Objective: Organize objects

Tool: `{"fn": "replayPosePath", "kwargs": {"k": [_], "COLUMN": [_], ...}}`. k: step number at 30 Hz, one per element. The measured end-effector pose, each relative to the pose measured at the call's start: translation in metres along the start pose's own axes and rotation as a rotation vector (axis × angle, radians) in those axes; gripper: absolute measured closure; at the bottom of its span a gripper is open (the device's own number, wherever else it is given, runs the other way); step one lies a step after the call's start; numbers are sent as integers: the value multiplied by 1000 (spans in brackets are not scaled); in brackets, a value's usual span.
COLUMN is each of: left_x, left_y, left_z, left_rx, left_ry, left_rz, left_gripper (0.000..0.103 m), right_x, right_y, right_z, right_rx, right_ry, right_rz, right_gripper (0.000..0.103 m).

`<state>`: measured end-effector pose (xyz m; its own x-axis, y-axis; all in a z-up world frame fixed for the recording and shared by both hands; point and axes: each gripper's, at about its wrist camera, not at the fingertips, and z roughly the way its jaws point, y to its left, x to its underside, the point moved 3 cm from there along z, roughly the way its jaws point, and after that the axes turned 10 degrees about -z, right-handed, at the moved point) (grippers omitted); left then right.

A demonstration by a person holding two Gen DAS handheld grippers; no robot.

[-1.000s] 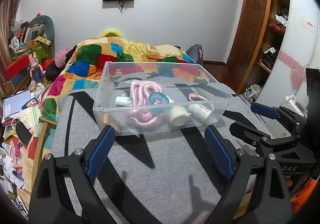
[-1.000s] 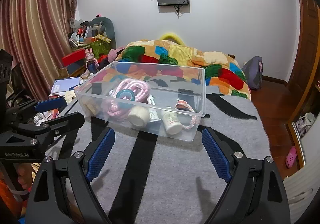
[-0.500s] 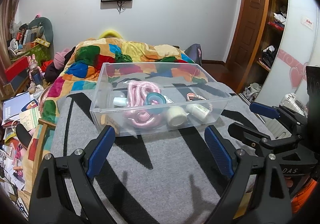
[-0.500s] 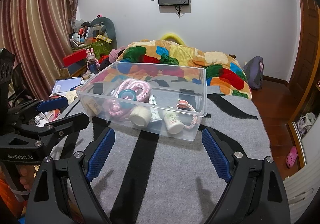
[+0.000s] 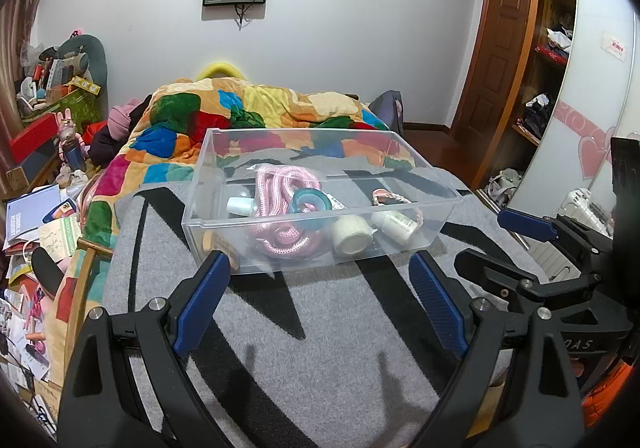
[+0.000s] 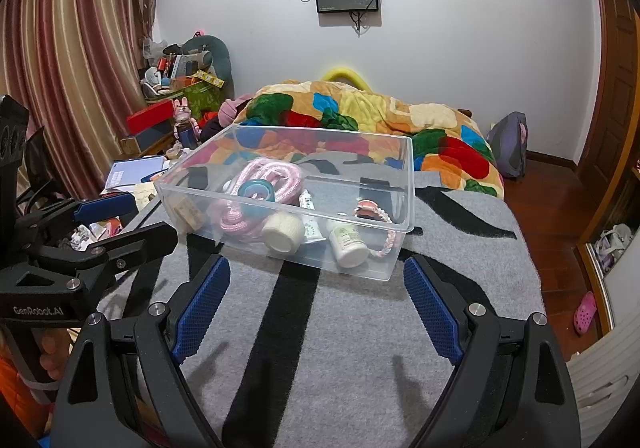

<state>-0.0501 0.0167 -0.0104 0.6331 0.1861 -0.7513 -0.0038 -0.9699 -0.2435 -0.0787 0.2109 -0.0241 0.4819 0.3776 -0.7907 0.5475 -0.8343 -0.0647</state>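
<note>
A clear plastic bin stands on a grey blanket with black stripes. Inside lie a pink rope, a teal tape roll, a cream roll, a small white bottle, a tube and a pink braided bracelet. My left gripper is open and empty, just in front of the bin. My right gripper is open and empty, also short of the bin. Each gripper shows in the other's view.
A colourful quilt lies heaped behind the bin. Clutter of books and boxes fills the left floor side. A wardrobe and door stand to the right, with a backpack on the floor.
Both grippers have drifted slightly; the bin appears a little lower and more centred in the left view. Both stay open and empty.
</note>
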Motion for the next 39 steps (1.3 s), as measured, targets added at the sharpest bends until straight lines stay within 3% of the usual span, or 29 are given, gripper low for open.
{"fn": "replayPosePath", "kwargs": {"k": [39], "left_x": [0], "left_y": [-1], "left_z": [-1], "left_rx": [19], "left_ry": [21], "left_rz": [-20], "left_gripper": [11], "right_x": [1], "right_y": [2], "right_z": [-1], "right_rx": [-10], "right_ry": [1], "right_rz": [15], "right_gripper": [16]}}
